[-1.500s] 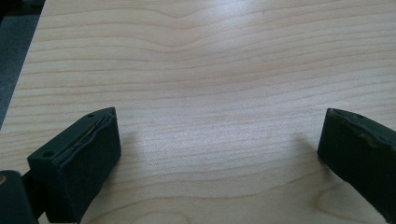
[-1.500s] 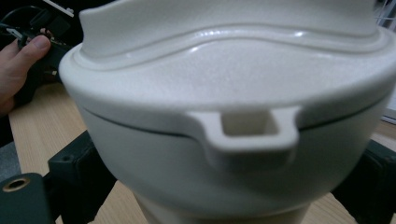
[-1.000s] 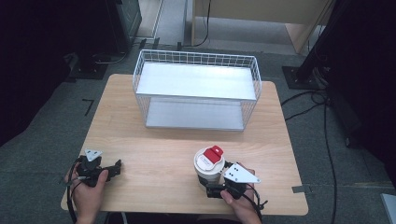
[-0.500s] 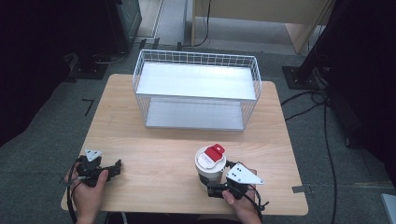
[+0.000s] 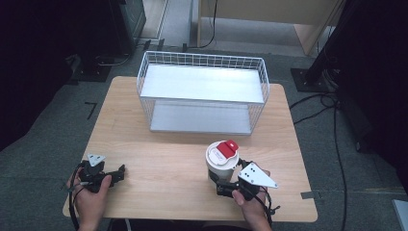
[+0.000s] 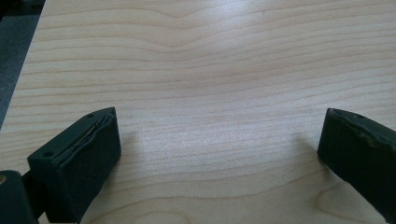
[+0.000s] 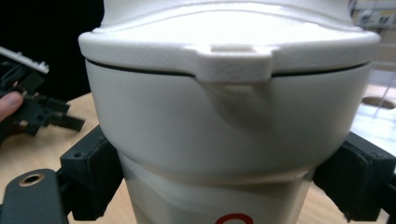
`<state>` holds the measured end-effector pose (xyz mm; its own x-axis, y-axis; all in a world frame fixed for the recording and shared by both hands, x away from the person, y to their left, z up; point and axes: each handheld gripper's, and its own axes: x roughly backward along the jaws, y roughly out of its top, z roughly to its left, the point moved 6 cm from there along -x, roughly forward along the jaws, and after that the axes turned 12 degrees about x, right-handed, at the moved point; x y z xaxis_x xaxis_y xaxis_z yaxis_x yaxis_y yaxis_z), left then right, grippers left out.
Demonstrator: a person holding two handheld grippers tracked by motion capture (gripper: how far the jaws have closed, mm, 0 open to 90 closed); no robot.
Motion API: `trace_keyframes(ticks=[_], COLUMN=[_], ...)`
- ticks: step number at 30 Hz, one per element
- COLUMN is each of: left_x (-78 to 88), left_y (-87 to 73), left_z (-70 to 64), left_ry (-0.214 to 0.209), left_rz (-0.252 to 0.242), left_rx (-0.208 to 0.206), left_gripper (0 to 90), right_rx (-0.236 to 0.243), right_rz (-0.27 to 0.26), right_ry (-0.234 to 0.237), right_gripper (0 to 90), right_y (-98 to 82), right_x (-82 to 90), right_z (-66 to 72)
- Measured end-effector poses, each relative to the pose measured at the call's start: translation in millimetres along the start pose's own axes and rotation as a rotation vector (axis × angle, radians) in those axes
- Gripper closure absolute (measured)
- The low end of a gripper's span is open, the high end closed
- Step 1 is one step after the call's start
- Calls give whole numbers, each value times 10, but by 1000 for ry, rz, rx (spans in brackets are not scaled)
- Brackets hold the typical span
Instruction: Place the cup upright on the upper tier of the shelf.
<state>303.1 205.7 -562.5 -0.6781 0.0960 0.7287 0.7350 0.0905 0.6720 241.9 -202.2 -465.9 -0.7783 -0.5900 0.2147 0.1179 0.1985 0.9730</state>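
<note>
Toward the table's five o'clock, the right gripper is clasping the smooth, stiff, probably slippery jug below its lid, while the left gripper is idling wide at seven.

In the right gripper view the white tub is running off the top and bottom edges, its red mark cut in half. The tub is hiding the inner faces of the right gripper, so contact is staying unclear.
</note>
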Motion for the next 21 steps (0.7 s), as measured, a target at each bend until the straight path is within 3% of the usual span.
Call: trace_keyframes(ticks=[10, 21], left_x=[-1, -1], left_y=[0, 1], left_z=[0, 0], left_ry=[0, 1], left_rz=[-1, -2], left_rx=[0, 1], left_gripper=[0, 0], right_rx=[30, 38], right_rz=[-57, -121], right_ry=[-99, -144], right_gripper=[113, 115], right_y=[255, 553], right_x=[2, -61], right_z=[-145, -247])
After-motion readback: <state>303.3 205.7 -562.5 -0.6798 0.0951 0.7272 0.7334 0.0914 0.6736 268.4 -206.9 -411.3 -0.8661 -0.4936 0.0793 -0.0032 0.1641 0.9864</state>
